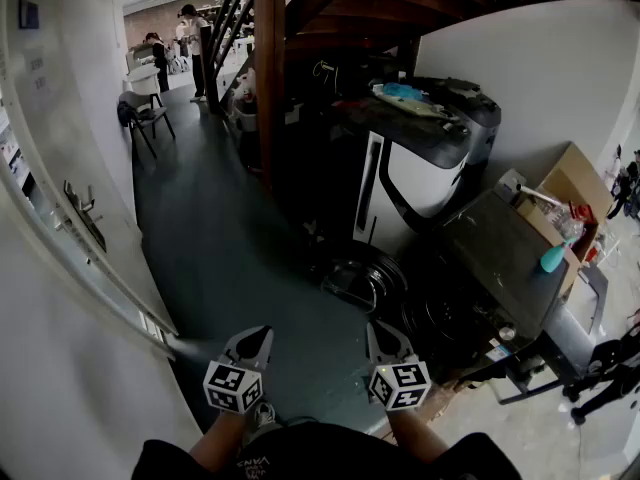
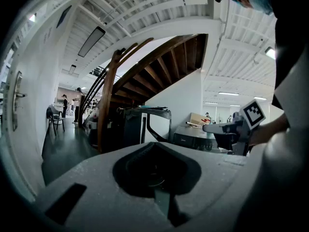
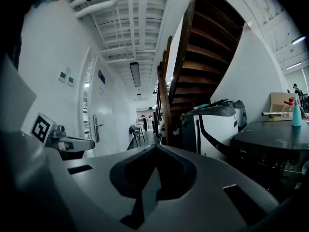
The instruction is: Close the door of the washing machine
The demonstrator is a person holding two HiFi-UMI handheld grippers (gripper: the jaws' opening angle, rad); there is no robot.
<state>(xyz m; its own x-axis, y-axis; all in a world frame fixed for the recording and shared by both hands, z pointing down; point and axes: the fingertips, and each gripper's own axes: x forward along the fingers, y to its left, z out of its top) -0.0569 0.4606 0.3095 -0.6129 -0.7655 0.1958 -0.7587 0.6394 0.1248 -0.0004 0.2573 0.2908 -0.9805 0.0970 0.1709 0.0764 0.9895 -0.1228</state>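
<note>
The dark front-loading washing machine (image 1: 500,253) stands at the right, under a flat dark top. Its round door (image 1: 358,278) hangs open towards the floor, left of the dark drum opening (image 1: 440,320). Both grippers are held low in front of me, short of the door and touching nothing. My left gripper (image 1: 262,334) is shut and empty, and my right gripper (image 1: 378,328) is shut and empty as well. The left gripper view shows its closed jaws (image 2: 154,144) and the right gripper (image 2: 231,128) beside them. In the right gripper view the closed jaws (image 3: 154,146) point past the machine (image 3: 270,149).
A second white and dark appliance (image 1: 425,168) stands behind the washer, under a wooden staircase with a post (image 1: 270,68). A cardboard box (image 1: 575,193) and a teal bottle (image 1: 553,258) sit at the right. A white wall and door (image 1: 70,218) run along the left. People stand far down the corridor (image 1: 195,38).
</note>
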